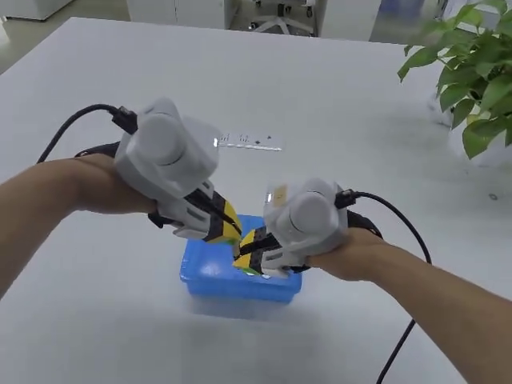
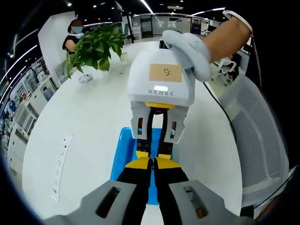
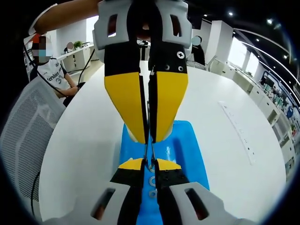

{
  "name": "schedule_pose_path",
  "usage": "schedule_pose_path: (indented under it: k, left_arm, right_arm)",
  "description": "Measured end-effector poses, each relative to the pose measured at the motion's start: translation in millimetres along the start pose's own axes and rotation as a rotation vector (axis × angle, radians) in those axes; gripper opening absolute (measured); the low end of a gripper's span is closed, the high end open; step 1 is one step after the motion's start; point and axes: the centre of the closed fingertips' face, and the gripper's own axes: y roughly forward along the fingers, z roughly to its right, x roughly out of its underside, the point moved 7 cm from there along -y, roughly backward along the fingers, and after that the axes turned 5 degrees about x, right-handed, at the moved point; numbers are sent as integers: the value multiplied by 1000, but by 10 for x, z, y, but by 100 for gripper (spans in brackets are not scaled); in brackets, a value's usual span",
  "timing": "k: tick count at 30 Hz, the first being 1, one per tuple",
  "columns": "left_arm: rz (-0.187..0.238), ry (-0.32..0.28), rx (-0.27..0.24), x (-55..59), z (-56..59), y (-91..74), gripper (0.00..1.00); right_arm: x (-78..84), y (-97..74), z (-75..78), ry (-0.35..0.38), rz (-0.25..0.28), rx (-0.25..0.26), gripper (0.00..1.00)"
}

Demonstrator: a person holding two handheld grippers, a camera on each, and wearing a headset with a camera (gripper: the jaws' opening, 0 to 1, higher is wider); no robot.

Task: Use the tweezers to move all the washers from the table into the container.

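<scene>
the left gripper (image 3: 150,136) is closed on the tweezers (image 3: 148,152), its yellow pads (image 3: 124,103) almost together. the right gripper (image 3: 150,165) is set narrow, tip to tip with it; whether the tweezers are pinched by it cannot be told. the container (image 1: 200,276) lies directly beneath both sets of fingers, and two washers (image 3: 153,181) are seen in it just below the right tips. a release into the container is judged to be the step in hand. the tweezer points should be kept low, inside the walls, and eased open gently so that nothing is flicked out; the left grip should not be loosened.
</scene>
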Motion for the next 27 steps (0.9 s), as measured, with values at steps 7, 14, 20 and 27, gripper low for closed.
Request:
schedule_pose_path:
  k: [7,14,20,27]
  left_arm:
    - [-12,-5,14,68,-27,66,6]
    - [-14,-13,20,110,-59,121,6]
    - [-5,-21,20,117,-76,135,6]
    - [-6,-18,21,117,-70,131,6]
  right_arm:
    - [65,71,3,-2,-15,-13,10]
    - [109,120,21,7,-25,-20,10]
    - [122,133,36,21,-24,-29,10]
    - [118,133,29,17,-28,-30,10]
